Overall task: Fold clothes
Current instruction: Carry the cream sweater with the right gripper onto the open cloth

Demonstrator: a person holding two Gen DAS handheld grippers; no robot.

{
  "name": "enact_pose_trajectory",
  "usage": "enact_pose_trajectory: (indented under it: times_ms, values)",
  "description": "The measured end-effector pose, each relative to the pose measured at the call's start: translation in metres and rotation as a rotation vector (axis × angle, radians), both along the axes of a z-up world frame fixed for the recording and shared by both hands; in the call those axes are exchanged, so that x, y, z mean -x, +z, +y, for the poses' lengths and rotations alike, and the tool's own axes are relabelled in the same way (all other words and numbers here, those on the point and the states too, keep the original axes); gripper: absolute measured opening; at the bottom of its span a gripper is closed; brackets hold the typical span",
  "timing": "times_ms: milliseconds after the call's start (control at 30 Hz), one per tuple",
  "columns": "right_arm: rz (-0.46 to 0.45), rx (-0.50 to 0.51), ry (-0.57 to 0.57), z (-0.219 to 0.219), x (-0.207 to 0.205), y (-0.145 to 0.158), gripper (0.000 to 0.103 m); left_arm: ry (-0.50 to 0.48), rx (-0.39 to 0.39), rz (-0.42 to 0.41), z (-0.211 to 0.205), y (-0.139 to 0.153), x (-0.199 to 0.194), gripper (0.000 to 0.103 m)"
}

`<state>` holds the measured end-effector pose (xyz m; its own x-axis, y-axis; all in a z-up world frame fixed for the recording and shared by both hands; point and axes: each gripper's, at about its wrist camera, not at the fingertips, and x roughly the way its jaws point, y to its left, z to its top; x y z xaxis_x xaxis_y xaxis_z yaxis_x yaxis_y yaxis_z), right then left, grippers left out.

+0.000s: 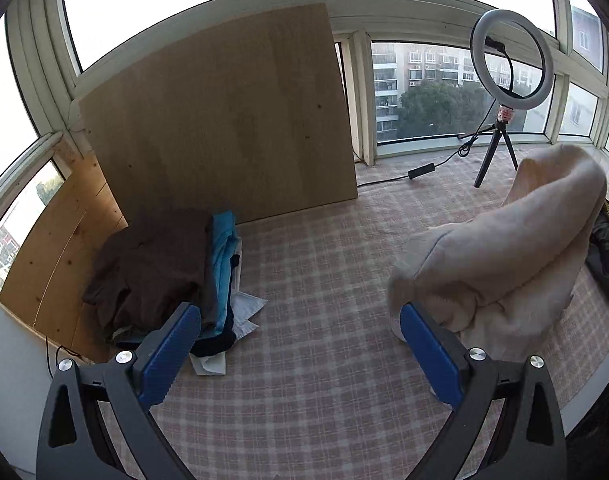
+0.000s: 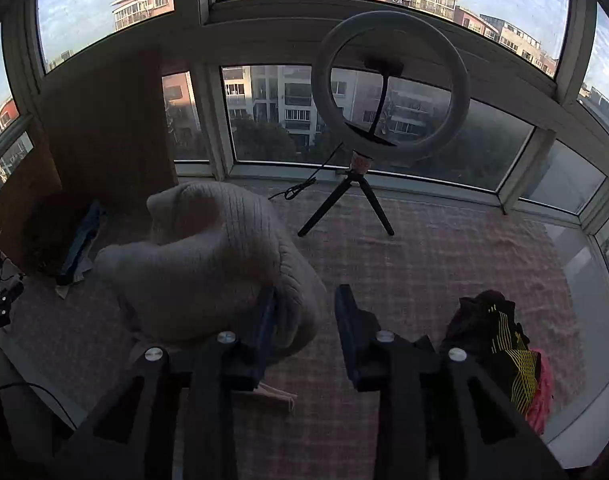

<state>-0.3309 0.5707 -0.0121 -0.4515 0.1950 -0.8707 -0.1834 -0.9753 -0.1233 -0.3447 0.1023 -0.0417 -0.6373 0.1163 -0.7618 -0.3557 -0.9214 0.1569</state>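
Blue pads of the left gripper (image 1: 300, 344) fill the bottom of the left wrist view, jaws spread wide, nothing between them, only checked cloth (image 1: 324, 280) below. Right gripper (image 2: 304, 320) at bottom centre of the right wrist view: jaws parted a modest gap, gap itself empty. Its left finger (image 2: 266, 320) sits against or just in front of the cream knit sweater (image 2: 208, 264); contact can't be confirmed, no pinch visible.

Sweater is a bunched, humped mound on the checked cloth: centre-left in the right wrist view, right side in the left wrist view (image 1: 504, 248), just beyond the left gripper's right pad.

Stack of folded clothes (image 1: 164, 272) sits left of centre in the left wrist view, brown piece on top, blue and white layers under it, backed against a leaning wooden board (image 1: 224, 120). Dark garment with yellow and pink (image 2: 504, 352) lies lower right in the right wrist view, apart from the sweater.

Ring light on a small tripod (image 2: 392, 92) stands by the windows, upper centre of the right wrist view, cable trailing left across the cloth. Apartment blocks visible through the glass.
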Motion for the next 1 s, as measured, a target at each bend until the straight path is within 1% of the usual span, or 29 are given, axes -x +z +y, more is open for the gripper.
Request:
enact_pose_trajectory:
  times_ms: [33, 100, 167, 233, 300, 367, 433, 467, 533, 600, 733, 800, 833, 867, 900, 933, 967, 1000]
  values:
    - [-0.036, 0.007, -0.032, 0.008, 0.002, -0.033, 0.03, -0.027, 0.01, -0.023, 0.01, -0.009, 0.008, 0.101]
    - [-0.082, 0.113, -0.057, 0.021, 0.003, -0.08, 0.03, -0.083, 0.038, -0.07, 0.033, -0.031, 0.022, 0.101]
    - [-0.107, 0.215, -0.055, 0.03, -0.001, -0.11, 0.03, -0.14, 0.061, -0.114, 0.055, -0.051, 0.034, 0.101]
    - [-0.125, 0.215, -0.067, 0.032, 0.0, -0.129, 0.03, -0.198, 0.099, -0.139, 0.077, -0.068, 0.043, 0.101]
    - [-0.134, 0.175, -0.058, 0.035, 0.009, -0.135, 0.03, -0.235, 0.125, -0.16, 0.094, -0.083, 0.054, 0.101]
    - [-0.136, 0.141, -0.054, 0.042, 0.019, -0.138, 0.031, -0.247, 0.127, -0.187, 0.107, -0.093, 0.066, 0.1]
    - [-0.126, 0.152, -0.046, 0.053, 0.03, -0.137, 0.031, -0.254, 0.117, -0.205, 0.113, -0.099, 0.078, 0.1]
    - [-0.125, 0.154, -0.037, 0.057, 0.037, -0.137, 0.035, -0.26, 0.117, -0.214, 0.116, -0.102, 0.084, 0.1]
    - [-0.128, 0.15, -0.015, 0.062, 0.05, -0.138, 0.038, -0.291, 0.132, -0.224, 0.123, -0.11, 0.092, 0.1]
    - [-0.134, 0.147, 0.014, 0.064, 0.063, -0.14, 0.038, -0.342, 0.157, -0.228, 0.133, -0.117, 0.097, 0.1]
    - [-0.159, 0.148, 0.092, 0.06, 0.083, -0.15, 0.038, -0.428, 0.177, -0.257, 0.151, -0.129, 0.101, 0.1]
    - [-0.168, 0.142, 0.129, 0.056, 0.09, -0.154, 0.038, -0.446, 0.198, -0.264, 0.16, -0.137, 0.104, 0.097]
    - [-0.173, 0.138, 0.148, 0.055, 0.093, -0.157, 0.038, -0.448, 0.205, -0.269, 0.163, -0.14, 0.107, 0.086]
    - [-0.175, 0.14, 0.172, 0.054, 0.095, -0.158, 0.038, -0.448, 0.203, -0.286, 0.166, -0.143, 0.11, 0.071]
    - [-0.176, 0.144, 0.198, 0.053, 0.097, -0.159, 0.038, -0.448, 0.198, -0.308, 0.168, -0.146, 0.112, 0.064]
    - [-0.176, 0.142, 0.223, 0.052, 0.098, -0.159, 0.038, -0.45, 0.189, -0.327, 0.169, -0.149, 0.115, 0.052]
    - [-0.176, 0.134, 0.25, 0.051, 0.1, -0.16, 0.038, -0.453, 0.178, -0.345, 0.17, -0.151, 0.117, 0.036]
    - [-0.175, 0.122, 0.276, 0.049, 0.102, -0.16, 0.038, -0.45, 0.174, -0.353, 0.171, -0.153, 0.118, 0.028]
